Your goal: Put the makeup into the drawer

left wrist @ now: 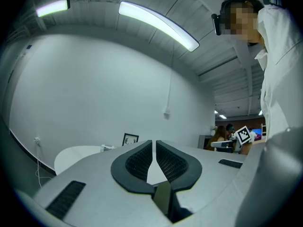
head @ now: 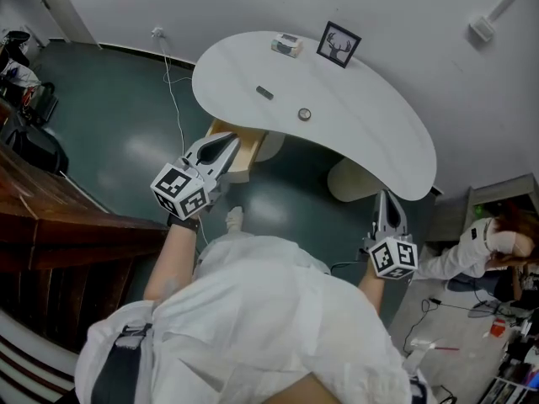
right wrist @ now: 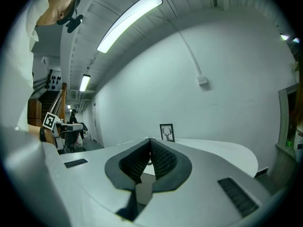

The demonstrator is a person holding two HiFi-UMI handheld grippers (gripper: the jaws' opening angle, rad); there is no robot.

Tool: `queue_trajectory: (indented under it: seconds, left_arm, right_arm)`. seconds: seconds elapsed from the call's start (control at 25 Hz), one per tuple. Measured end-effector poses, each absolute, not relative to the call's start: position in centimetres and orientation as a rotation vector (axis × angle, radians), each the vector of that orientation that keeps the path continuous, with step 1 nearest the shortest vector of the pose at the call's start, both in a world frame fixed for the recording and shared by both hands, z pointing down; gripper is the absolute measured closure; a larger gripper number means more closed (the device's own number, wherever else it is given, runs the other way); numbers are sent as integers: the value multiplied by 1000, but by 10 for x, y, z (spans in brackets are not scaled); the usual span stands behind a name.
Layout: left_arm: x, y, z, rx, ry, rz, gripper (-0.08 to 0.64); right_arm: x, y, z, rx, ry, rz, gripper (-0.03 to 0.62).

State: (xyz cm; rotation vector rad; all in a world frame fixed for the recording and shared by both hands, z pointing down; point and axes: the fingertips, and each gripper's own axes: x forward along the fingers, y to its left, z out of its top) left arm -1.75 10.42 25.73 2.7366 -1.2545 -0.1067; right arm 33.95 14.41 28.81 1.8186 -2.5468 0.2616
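Far left in the head view: dark wooden stair (head: 59, 225) beside a dark green floor (head: 118, 116), with a thin white cable (head: 173, 91) running up toward the wall. Left tongs (head: 233, 139) held level above the floor, tips over a pale wooden drawer (head: 244, 160) that juts from under the near-left edge of the white curved worktop (head: 370, 141). In the left gripper view the left tongs (left wrist: 154, 141) are together, pads meeting at the tips, nothing between them. Makeup sits on the worktop, well apart from both tongs: a small dark oblong piece (head: 264, 93), then a small round piece (head: 304, 114) to its right; both too small to identify further. Near the far edge is a small pale box (head: 286, 45), and just right of it an upright framed deer picture (head: 338, 44). A rounded pedestal (head: 347, 181) shows under the worktop. Right tongs (head: 388, 197) are off the worktop's near-right end, pointing toward it. In the right gripper view the right tongs (right wrist: 150, 140) are also closed and empty. Far right is a second person (head: 484, 247) in a white sleeve, among clutter.
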Motion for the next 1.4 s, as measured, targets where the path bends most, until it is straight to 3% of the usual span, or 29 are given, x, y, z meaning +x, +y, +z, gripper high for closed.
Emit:
queue_trajectory:
  seconds: [0.44, 0.84, 1.4]
  left_arm:
    - [-63, -10, 258, 2847, -1129, 14, 538]
    - [-70, -67, 287, 2992, -795, 299, 537]
    - [-51, -119, 337, 3069, -563, 569, 480]
  right_arm:
    - [252, 33, 289, 1752, -2569, 282, 583]
    - [172, -22, 305, 1727, -2559, 340, 583]
    - [149, -56, 327, 1666, -2527, 395, 583]
